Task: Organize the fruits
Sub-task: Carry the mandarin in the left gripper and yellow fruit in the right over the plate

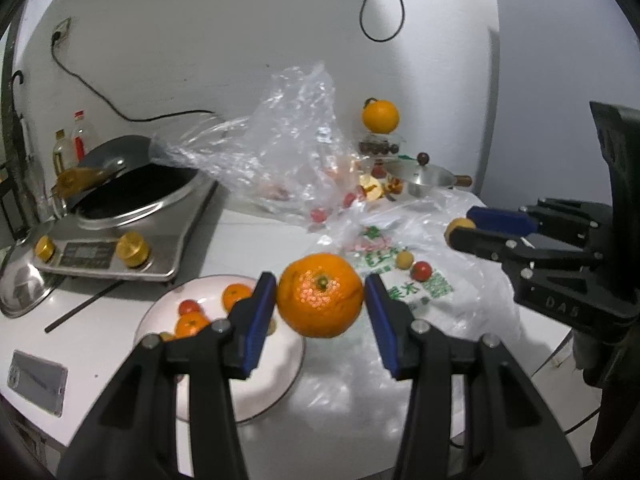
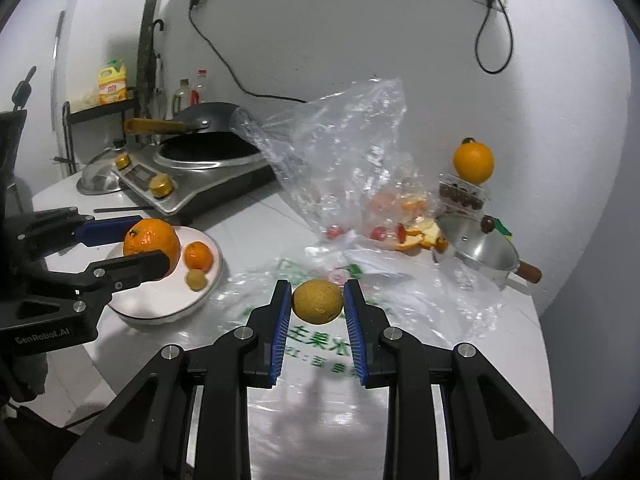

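The left gripper [image 1: 320,294] pinched a big orange [image 1: 320,295] between its blue pads, above the edge of a white plate [image 1: 276,380]. The plate held two small oranges [image 2: 198,255] and a small yellow fruit [image 2: 196,279]. The right gripper [image 2: 317,301] pinched a yellow-brown fruit [image 2: 317,301] over a printed plastic bag [image 2: 320,360]. A cherry tomato [image 1: 422,271] lay on this bag.
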Demonstrator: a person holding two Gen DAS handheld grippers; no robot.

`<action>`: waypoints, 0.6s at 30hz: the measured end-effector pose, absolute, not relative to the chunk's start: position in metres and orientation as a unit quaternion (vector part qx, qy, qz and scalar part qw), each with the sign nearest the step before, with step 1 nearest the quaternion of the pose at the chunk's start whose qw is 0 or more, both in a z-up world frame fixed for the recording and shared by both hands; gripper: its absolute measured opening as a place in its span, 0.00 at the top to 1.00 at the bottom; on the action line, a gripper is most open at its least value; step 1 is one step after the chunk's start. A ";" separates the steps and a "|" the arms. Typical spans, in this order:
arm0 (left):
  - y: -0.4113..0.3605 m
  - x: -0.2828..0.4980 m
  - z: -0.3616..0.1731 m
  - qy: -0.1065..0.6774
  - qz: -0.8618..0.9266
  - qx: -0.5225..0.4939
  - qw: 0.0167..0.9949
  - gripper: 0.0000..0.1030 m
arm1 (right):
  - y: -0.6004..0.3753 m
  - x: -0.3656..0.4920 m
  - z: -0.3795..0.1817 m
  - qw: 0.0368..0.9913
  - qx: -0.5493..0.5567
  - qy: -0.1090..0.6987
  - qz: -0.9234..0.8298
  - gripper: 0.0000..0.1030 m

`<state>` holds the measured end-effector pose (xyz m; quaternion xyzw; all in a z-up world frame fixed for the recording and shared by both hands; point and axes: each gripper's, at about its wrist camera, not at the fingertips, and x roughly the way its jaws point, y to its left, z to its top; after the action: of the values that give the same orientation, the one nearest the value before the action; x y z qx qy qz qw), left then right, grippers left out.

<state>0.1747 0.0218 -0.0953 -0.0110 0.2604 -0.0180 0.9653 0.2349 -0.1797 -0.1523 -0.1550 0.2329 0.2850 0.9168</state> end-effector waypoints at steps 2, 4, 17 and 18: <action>0.031 0.169 -0.097 0.260 -0.014 -0.018 0.965 0.54 | -0.170 0.230 -0.153 0.914 -0.162 0.233 0.290 0.72; 0.041 0.164 -0.099 0.261 -0.010 -0.024 0.965 0.54 | -0.159 0.226 -0.154 0.911 -0.168 0.233 0.297 0.72; 0.085 0.142 -0.113 0.262 0.005 -0.045 0.964 0.54 | -0.110 0.211 -0.154 0.899 -0.199 0.231 0.314 0.72; 0.087 0.140 -0.114 0.263 0.006 -0.046 0.964 0.54 | -0.106 0.210 -0.154 0.897 -0.202 0.232 0.317 0.72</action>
<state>0.1404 0.0870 -0.1143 -0.0460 0.2629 0.0057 0.9637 0.2102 -0.1056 -0.1541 -0.2017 0.2320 0.3168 0.8973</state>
